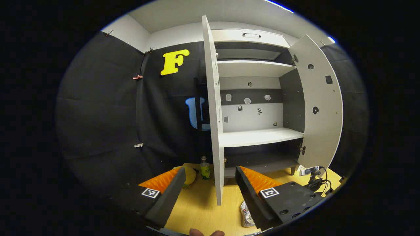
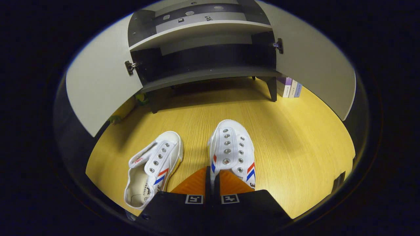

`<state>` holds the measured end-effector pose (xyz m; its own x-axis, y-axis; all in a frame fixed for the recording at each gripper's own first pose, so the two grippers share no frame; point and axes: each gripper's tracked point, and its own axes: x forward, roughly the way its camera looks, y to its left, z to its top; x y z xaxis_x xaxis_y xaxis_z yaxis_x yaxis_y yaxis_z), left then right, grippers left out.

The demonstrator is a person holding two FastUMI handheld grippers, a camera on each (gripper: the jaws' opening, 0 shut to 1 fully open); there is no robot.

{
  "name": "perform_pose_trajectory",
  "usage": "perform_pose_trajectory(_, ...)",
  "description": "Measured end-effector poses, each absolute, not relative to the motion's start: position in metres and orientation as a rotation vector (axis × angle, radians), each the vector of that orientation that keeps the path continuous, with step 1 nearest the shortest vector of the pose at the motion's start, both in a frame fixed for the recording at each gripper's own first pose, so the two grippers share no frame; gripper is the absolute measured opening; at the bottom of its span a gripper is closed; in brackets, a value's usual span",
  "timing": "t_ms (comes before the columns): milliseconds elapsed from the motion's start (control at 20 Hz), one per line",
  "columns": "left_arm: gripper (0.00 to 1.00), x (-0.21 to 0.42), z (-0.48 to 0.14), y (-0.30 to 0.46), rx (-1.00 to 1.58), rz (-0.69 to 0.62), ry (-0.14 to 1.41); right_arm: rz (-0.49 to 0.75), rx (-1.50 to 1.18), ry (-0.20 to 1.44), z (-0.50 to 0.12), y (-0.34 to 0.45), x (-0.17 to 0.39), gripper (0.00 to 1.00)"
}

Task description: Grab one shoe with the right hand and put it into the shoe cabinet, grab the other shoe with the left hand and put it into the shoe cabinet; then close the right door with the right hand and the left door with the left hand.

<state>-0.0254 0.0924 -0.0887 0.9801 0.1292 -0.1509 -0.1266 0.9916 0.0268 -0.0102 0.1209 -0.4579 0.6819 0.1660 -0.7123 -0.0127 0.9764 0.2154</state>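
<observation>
Right gripper view: right gripper [image 2: 212,178] low at 6 o'clock, fingers drawn nearly together and pinching the side wall of a white canvas shoe with red and blue stripes [image 2: 232,151]. That shoe sits upright on the yellow wood-grain floor [image 2: 295,141], toe toward 12 o'clock. Second matching white canvas shoe [image 2: 152,168] lies at about 8 o'clock of the first, apart from it, opening facing up and angled, toe toward 1 o'clock. Neither shoe is in the cabinet yet.

White-and-dark shoe cabinet [image 2: 203,49] stands at 12 o'clock, raised on short dark legs. Left door [image 2: 98,88] swung out toward 9 o'clock, right door [image 2: 315,72] toward 3 o'clock. A few upright books or boxes [image 2: 290,87] behind the right door, near a cabinet leg.

Left gripper view: left gripper [image 1: 210,186] held with fingers spread wide, nothing between them. The open cabinet fills 12 to 2 o'clock, shelves bare; the left door's edge points straight at the camera. A green bottle [image 1: 205,167] and a yellow soft object [image 1: 189,175] stand on the floor at about 7 o'clock of the cabinet. Part of a white shoe shows beside the far finger at 5 o'clock.
</observation>
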Motion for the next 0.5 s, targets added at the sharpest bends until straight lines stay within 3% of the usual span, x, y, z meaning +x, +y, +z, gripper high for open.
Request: perform_pose_trajectory(500, 0.95, -0.029, -0.089, 0.068, -0.016, 0.107, 0.139, 0.136, 0.201, 0.711, -0.341, 0.097, -0.006, 0.05)
